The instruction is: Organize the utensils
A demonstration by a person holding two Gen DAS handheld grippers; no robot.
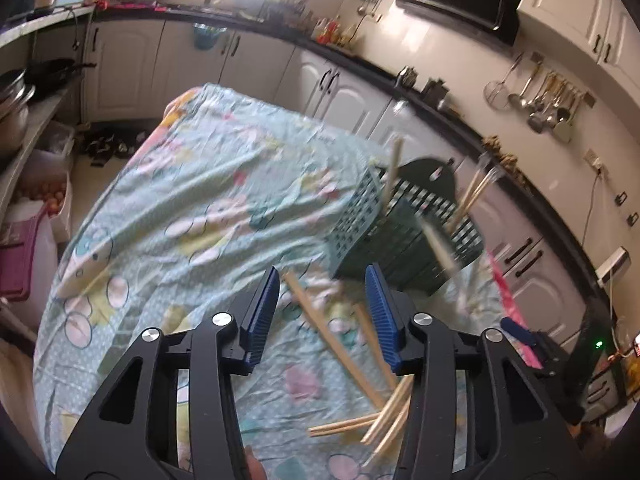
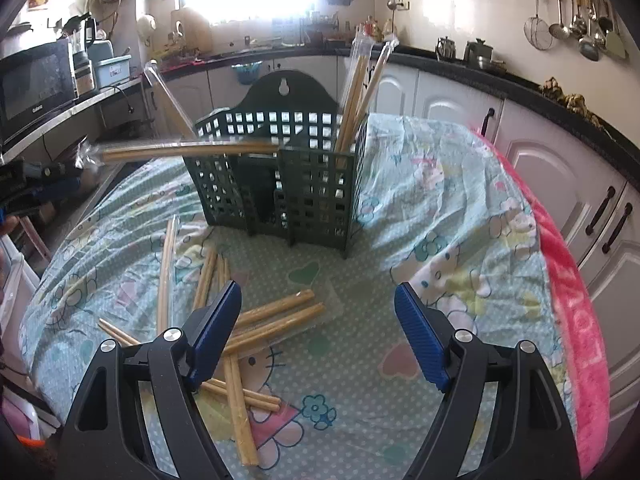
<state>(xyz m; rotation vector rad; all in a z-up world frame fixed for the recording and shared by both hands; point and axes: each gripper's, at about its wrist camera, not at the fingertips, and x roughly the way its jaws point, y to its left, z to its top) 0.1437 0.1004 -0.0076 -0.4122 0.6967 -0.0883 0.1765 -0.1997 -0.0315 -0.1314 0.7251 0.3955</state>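
A dark green slotted utensil basket (image 2: 280,184) stands on a table under a cartoon-print cloth (image 2: 420,208). Wrapped wooden chopsticks (image 2: 356,92) stand upright in its right compartment. Another pair (image 2: 188,150), blurred, lies nearly level with one end over the basket's left rim. Several loose chopsticks (image 2: 276,316) lie on the cloth in front. My right gripper (image 2: 318,312) hangs open and wide over them, holding nothing. My left gripper (image 1: 324,300) is open near the basket (image 1: 400,232); chopsticks (image 1: 332,336) lie on the cloth below its pads, and a blurred pair (image 1: 436,244) is by the basket.
A pink towel (image 2: 572,300) lies along the cloth's right edge. White cabinets and a dark counter (image 2: 520,80) curve round the table. A microwave (image 2: 36,80) stands at the left, and ladles (image 2: 576,20) hang on the wall.
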